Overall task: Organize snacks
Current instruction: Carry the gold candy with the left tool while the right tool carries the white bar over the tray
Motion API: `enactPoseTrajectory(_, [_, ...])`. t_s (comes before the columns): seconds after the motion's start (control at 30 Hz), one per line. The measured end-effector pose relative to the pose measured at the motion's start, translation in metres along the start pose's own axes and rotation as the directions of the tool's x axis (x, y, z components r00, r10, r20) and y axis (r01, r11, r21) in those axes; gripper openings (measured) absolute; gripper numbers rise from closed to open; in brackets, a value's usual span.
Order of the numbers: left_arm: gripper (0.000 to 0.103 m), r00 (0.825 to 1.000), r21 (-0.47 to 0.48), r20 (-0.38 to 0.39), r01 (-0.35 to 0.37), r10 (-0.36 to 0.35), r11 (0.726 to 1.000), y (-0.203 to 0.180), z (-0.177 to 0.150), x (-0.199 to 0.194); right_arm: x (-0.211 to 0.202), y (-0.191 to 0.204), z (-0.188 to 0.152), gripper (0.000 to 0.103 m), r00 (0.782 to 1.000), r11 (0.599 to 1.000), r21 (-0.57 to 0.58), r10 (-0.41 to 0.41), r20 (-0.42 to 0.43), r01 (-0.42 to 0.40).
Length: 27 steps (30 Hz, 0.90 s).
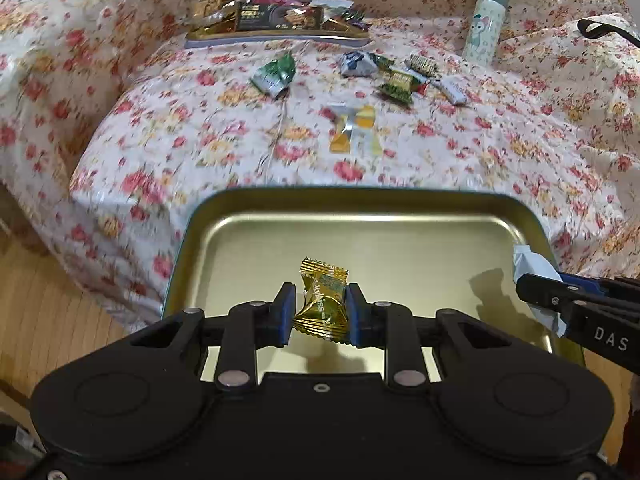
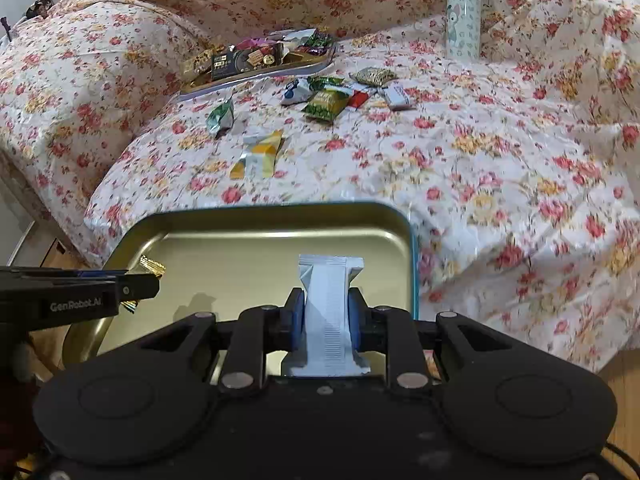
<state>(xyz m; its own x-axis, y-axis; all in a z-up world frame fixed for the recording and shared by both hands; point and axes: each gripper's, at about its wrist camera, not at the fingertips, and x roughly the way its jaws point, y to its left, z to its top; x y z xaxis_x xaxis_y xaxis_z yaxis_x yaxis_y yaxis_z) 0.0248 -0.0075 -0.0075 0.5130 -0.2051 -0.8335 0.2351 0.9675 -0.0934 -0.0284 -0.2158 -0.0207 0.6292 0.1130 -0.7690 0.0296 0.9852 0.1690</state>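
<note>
My left gripper (image 1: pixel 321 312) is shut on a gold-wrapped candy (image 1: pixel 323 300) and hangs over a gold metal tray (image 1: pixel 248 236) at the bed's near edge. My right gripper (image 2: pixel 325 316) is shut on a pale blue-white snack packet (image 2: pixel 326 312) over the same tray (image 2: pixel 256 240). The right gripper with its packet (image 1: pixel 536 268) reaches in at the right of the left wrist view. In the right wrist view the left gripper (image 2: pixel 132 286) with its candy (image 2: pixel 152 265) enters from the left. Several loose snacks (image 1: pixel 394 80) (image 2: pixel 326 102) lie farther back on the bedspread.
A second tray piled with snacks (image 1: pixel 276 28) (image 2: pixel 256 64) lies at the back of the floral bedspread (image 1: pixel 180 132). A patterned water bottle (image 1: pixel 484 20) (image 2: pixel 463 16) stands at the back right. A yellow-silver wrapper (image 1: pixel 354 128) (image 2: pixel 260 152) lies mid-bed. Wooden floor (image 1: pixel 48 320) shows at the lower left.
</note>
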Motion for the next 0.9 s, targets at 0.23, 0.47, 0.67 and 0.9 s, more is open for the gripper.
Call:
enactPoseTrajectory(0.23, [0.034,0.999,-0.004,-0.024,-0.031,0.031,1.0,-0.002,-0.02,0.0,-0.012,0.003,-0.02,0.024,1.0,1.0,-0.009,-0.002,0.006,0.002])
enactPoseTrajectory(0.47, [0.035,0.997,-0.032,-0.063,-0.053,0.051,0.998,0.004,-0.027,0.005,-0.008,0.008,-0.025,0.024,1.0,0.999,-0.039,-0.021,-0.018,0.021])
enactPoseTrajectory(0.67, [0.04,0.994,-0.02,-0.076,-0.086,0.085,0.996,0.004,-0.029,0.007,-0.003,0.007,-0.03,0.024,0.998,0.999,-0.049,-0.028,-0.054,0.025])
enactPoseTrajectory(0.9, [0.04,0.992,-0.017,-0.067,-0.112,0.111,0.994,0.004,-0.029,0.004,0.001,0.006,-0.031,0.024,0.996,0.998,-0.06,-0.041,-0.081,0.036])
